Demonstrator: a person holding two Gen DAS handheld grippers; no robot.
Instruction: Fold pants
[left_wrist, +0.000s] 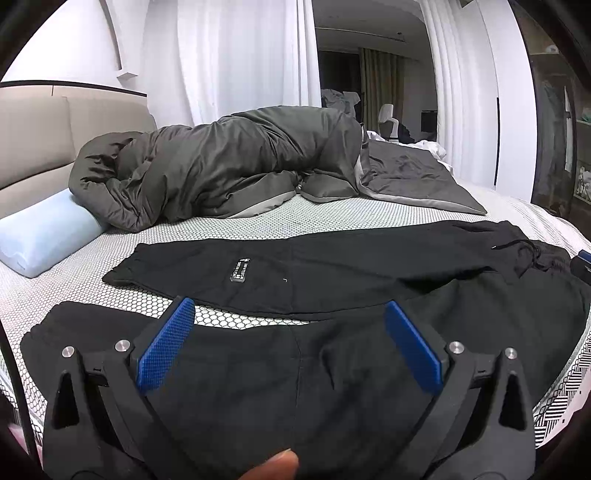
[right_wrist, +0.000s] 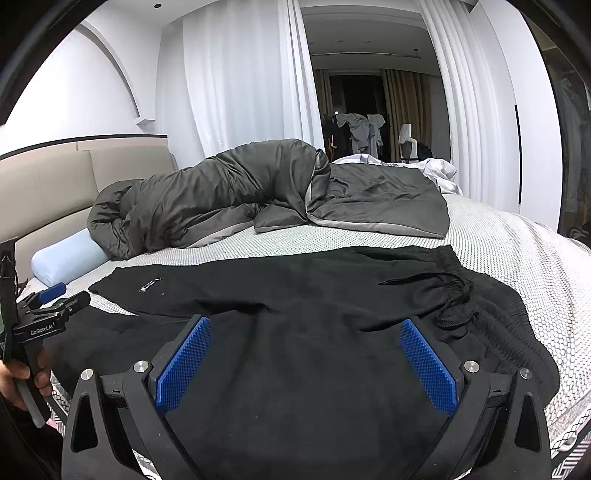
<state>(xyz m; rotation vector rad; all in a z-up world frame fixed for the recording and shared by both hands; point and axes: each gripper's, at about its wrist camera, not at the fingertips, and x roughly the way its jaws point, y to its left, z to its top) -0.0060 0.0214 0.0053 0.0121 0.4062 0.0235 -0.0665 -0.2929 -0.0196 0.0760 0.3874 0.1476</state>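
The black pants (left_wrist: 332, 280) lie spread flat on the near part of the bed (left_wrist: 258, 225), legs pointing toward the headboard side on the left and the waistband at the right. The far leg lies straight, with a small white-lettered label (left_wrist: 240, 270) on it; the near leg runs along the bed's front edge, and a sliver of honeycomb-patterned sheet shows between the two legs. At the waist the drawstring (right_wrist: 448, 295) lies loose in loops on the cloth.

The left gripper (left_wrist: 290, 314) hangs just over the near leg, its jaws spread wide, the blue pads (left_wrist: 166, 343) well apart with nothing between them but the cloth below; whether the tips touch the fabric cannot be told. A fingertip (left_wrist: 279, 463) shows at the bottom edge of that view.

The right gripper (right_wrist: 304, 332) sits over the seat of the pants, near the waistband, jaws likewise wide and holding nothing. From its view the left gripper appears at the far left, held by a hand (right_wrist: 22, 376).

Beyond the pants, a grey duvet (left_wrist: 221, 173) is heaped across the bed, with a pale blue pillow (left_wrist: 44, 236) beside it against the headboard (left_wrist: 33, 147). White curtains (right_wrist: 236, 81) hang behind.
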